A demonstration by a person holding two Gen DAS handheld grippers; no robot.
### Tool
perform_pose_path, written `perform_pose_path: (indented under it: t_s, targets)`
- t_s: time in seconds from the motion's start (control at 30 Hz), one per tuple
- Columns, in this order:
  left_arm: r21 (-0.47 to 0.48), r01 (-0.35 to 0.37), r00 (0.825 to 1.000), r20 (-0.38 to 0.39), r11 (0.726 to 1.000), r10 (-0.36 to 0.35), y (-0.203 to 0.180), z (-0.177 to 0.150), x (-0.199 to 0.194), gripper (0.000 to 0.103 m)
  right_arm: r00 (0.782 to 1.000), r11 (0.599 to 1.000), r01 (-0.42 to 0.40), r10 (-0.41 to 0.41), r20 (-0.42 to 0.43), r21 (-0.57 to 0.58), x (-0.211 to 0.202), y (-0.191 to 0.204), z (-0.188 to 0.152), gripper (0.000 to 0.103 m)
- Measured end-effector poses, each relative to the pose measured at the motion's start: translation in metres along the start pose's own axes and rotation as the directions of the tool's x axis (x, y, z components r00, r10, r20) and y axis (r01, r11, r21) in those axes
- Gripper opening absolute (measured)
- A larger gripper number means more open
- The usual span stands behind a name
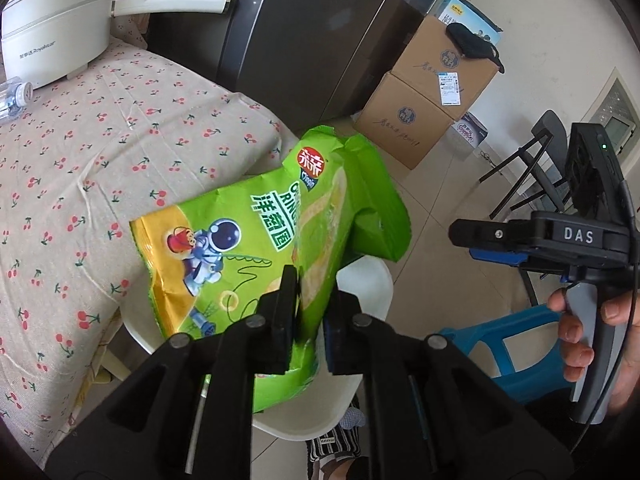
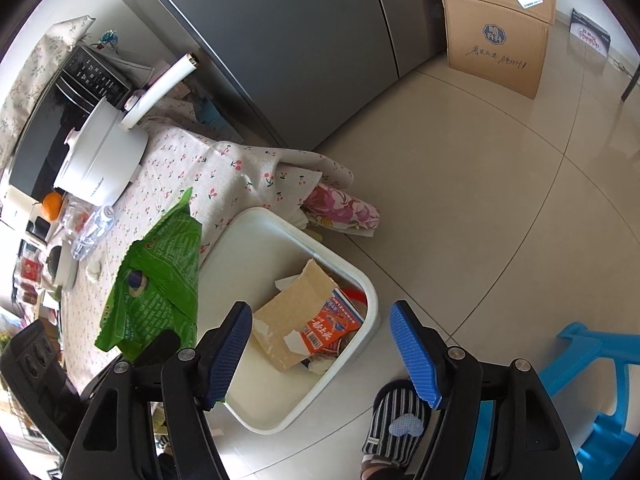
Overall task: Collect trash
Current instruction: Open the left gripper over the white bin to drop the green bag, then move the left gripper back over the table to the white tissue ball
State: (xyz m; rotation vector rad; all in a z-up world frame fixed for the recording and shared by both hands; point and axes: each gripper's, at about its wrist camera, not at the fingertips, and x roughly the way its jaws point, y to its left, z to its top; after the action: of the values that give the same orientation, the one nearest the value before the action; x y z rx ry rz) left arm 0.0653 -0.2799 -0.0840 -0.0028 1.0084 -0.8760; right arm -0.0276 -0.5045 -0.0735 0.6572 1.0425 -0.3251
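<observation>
Left wrist view: the left gripper (image 1: 310, 312) has its jaws clamped on the lower edge of the green snack bag (image 1: 256, 248), which stands up at frame centre over the white bin (image 1: 368, 280). It reads "RING"; the pot (image 1: 52, 36) reads "Royalstar", the right gripper (image 1: 472, 236) "DAS".

Right wrist view: the right gripper's (image 2: 320, 352) jaws gape wide, empty, above the bin (image 2: 360, 276); the bag (image 2: 160, 272) hangs at centre-left, just beside the rim, so the left gripper is nearer.
</observation>
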Motion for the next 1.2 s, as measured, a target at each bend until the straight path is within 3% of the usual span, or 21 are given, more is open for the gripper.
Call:
perform_pose_path:
  t_s: [0.17, 0.33, 0.47, 0.73, 1.2]
  targets:
    - [0.005, -0.071, 0.997, -0.009, 0.997, 0.071, 0.013, -0.004, -0.006, 0.054, 1.000, 1.000, -0.012, 0.012, -0.010, 0.018, 0.002, -0.002, 0.001, 0.074]
    - [0.010, -0.080, 0.996, -0.042, 0.997, 0.081, 0.027, -0.009, -0.021, 0.078, 1.000, 1.000, -0.004, 0.004, -0.002, 0.012, 0.001, 0.002, 0.001, 0.079]
    - [0.025, -0.127, 0.989, -0.069, 0.992, 0.128, 0.036, -0.013, -0.034, 0.086, 1.000, 1.000, 0.008, -0.008, -0.006, -0.015, 0.002, 0.009, -0.001, 0.081]
    - [0.042, -0.185, 0.981, -0.050, 0.982, 0.187, 0.059, -0.013, -0.076, 0.097, 1.000, 0.999, 0.024, -0.023, 0.010, -0.037, 0.003, 0.023, 0.000, 0.082]
    - [-0.036, -0.339, 0.941, -0.031, 0.940, 0.338, 0.131, -0.023, -0.129, 0.102, 1.000, 0.990, 0.028, -0.026, 0.017, -0.135, 0.012, 0.082, -0.004, 0.082]
